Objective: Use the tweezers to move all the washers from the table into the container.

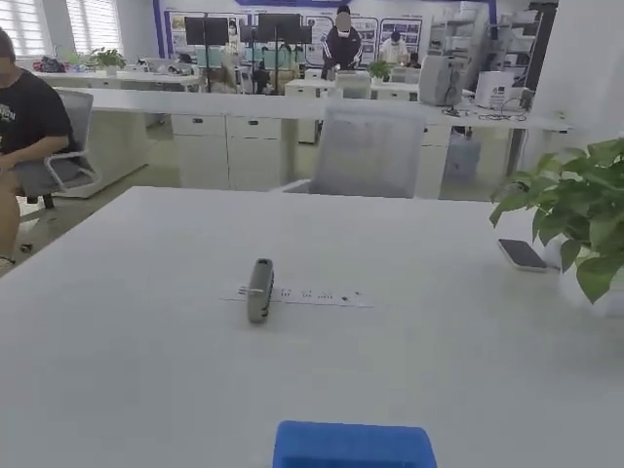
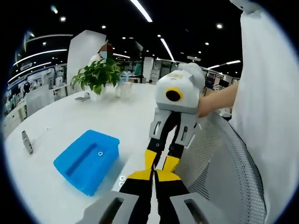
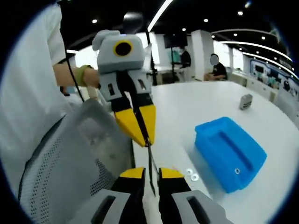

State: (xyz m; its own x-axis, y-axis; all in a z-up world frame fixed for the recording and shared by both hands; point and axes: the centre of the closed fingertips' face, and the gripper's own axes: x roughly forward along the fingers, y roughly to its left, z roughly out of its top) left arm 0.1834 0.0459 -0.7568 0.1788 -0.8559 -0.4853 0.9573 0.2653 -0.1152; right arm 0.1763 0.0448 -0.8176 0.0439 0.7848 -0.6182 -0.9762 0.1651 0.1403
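Observation:
My right gripper (image 3: 150, 173) is shut on thin dark tweezers (image 3: 149, 158) that point forward from its jaws. My left gripper (image 3: 144, 139) faces it, jaws shut, its yellow tips meeting the far end of the tweezers; whether it pinches them I cannot tell. In the left gripper view my own jaws (image 2: 153, 174) are together, and the right gripper (image 2: 160, 161) hangs just beyond them. Beside both stands the blue container (image 3: 229, 151) (image 2: 86, 161) (image 1: 353, 446), which holds one washer (image 3: 237, 171) (image 2: 100, 153). Two washers (image 3: 191, 174) lie on the white table beside it.
A grey mesh chair back (image 2: 219, 158) (image 3: 79, 154) is close under both grippers, at the table's near edge. Mid-table, a small grey block (image 1: 259, 290) lies by a row of small pieces (image 1: 312, 294). A phone (image 1: 522, 254) and a potted plant (image 1: 575, 210) are at the right.

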